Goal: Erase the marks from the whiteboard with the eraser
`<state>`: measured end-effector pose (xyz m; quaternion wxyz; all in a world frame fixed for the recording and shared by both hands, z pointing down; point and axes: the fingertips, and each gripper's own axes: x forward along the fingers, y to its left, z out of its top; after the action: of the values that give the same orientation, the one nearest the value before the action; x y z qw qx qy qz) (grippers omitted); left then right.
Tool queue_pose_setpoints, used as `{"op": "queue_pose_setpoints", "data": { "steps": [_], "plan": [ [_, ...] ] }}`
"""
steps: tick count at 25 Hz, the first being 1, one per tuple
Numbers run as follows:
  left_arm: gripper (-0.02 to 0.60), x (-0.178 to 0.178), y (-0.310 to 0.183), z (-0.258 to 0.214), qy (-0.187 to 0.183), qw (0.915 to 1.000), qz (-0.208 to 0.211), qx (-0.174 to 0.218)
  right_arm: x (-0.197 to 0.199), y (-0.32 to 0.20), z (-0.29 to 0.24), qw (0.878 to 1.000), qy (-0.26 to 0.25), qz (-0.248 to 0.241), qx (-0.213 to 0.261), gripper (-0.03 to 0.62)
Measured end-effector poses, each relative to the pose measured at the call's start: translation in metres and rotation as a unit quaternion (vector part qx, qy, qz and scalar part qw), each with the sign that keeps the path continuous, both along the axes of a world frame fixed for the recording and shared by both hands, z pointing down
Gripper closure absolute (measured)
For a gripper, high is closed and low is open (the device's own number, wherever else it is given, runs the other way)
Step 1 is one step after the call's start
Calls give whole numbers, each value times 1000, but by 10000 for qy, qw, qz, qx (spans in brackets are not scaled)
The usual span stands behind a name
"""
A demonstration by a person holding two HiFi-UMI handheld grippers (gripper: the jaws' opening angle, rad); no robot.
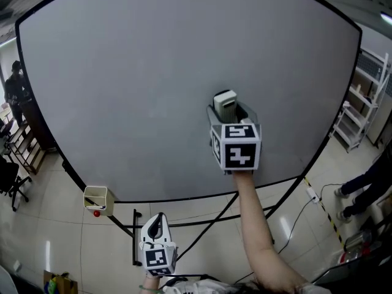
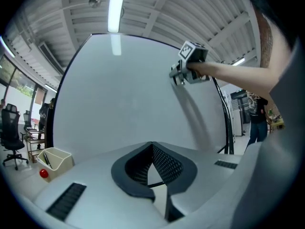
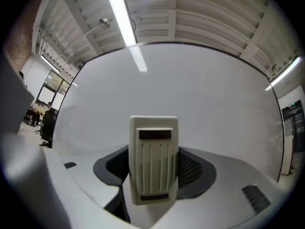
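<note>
**Eraser up at the board, no marks in sight**

The right gripper point(image 1: 228, 110) has its fingers clamped on the sides of the beige eraser point(image 1: 225, 102). The eraser is upright and raised to the right-of-centre part of the whiteboard point(image 1: 141, 84). No view shows whether its pad touches the surface. The left gripper point(image 1: 158, 226) hangs low, near the person and below the board's bottom edge, with its fingers together on nothing.

The board looks clean in all three views, so one risk is wiping blank areas while a faint mark goes unseen under the glare of the ceiling light. The grip is only on the eraser's narrow sides. A hard or slanted press could twist it between the fingers or push it out. Pressing too lightly would skim the pad over the ink.
</note>
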<state>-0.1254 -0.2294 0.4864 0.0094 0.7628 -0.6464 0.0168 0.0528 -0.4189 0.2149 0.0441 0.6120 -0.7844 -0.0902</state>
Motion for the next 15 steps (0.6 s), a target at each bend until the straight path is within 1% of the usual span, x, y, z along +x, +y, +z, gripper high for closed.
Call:
{"op": "queue_pose_setpoints", "data": {
  "steps": [1,2,3,5,6,7,8,9,10,12,13,14,15],
  "plan": [
    [580,0,-1,-1,10,10000,-9,14,8,-6,-25,9998,28,129,130,316],
    [580,0,-1,-2,13,10000,-11,37,13,-13,-40,9995,92,247,144,316],
    [579,0,-1,-2,11,10000,-9,53,15,-17,-46,9994,112,303,85,303],
    [579,-2,-1,-1,0,10000,-7,36,12,-17,-40,9996,-119,268,-9,315],
    [580,-3,-2,0,-4,10000,-9,22,8,-16,-28,9995,-244,199,-79,316],
    [579,-4,-2,0,-6,10000,-10,16,-1,-14,-7,9993,-255,93,-269,319],
    [580,-4,-3,1,-13,10000,-5,19,-15,-12,22,9984,-112,-26,-552,315],
    [580,-4,-3,1,-15,10000,-2,25,-30,-10,55,9967,177,-99,-792,315],
    [580,-3,-2,2,-16,10000,-2,24,-44,-8,87,9943,560,-101,-906,315],
    [580,1,-1,3,-109,9999,55,24,-60,-6,135,9882,1250,-41,-889,316],
    [580,3,0,3,-167,9998,101,31,-63,-6,145,9864,1395,-68,-872,316],
    [579,5,1,4,-211,9997,135,33,-62,-5,147,9860,1379,-155,-920,316],
    [580,5,3,5,-222,9996,143,22,-59,-5,141,9864,1247,-289,-1029,318]
  ]
}}
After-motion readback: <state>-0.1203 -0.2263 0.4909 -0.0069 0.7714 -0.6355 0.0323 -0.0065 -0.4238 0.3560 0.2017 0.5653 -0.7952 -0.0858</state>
